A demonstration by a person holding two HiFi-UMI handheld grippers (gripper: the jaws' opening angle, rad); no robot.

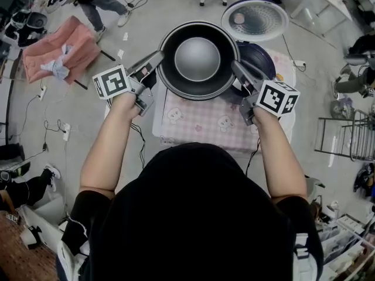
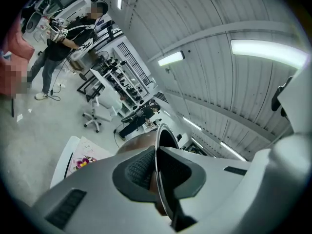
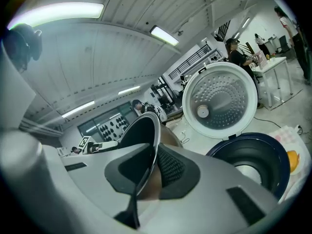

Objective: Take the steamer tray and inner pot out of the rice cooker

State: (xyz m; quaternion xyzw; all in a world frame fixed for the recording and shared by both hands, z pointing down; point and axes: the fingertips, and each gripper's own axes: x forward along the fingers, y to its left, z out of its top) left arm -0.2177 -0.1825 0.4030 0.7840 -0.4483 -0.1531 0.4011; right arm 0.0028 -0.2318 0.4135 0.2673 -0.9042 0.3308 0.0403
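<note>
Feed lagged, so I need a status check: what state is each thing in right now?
Pot: empty, lifted out of the cooker, held by its rim.
Cooker: empty.
Lid: open.
Left hand-held gripper: shut on pot rim.
Right hand-held gripper: shut on pot rim.

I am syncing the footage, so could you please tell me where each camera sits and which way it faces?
Head view: on the person's head, facing steeply down at the pot over the table; arms, left claw and right claw show.
Left gripper view: on the left claw, looking along its jaws, shut on the pot rim.
Right gripper view: on the right claw, jaws shut on the rim; cooker and lid beyond.
Shared: all show the pot; head and right views share the cooker.
</note>
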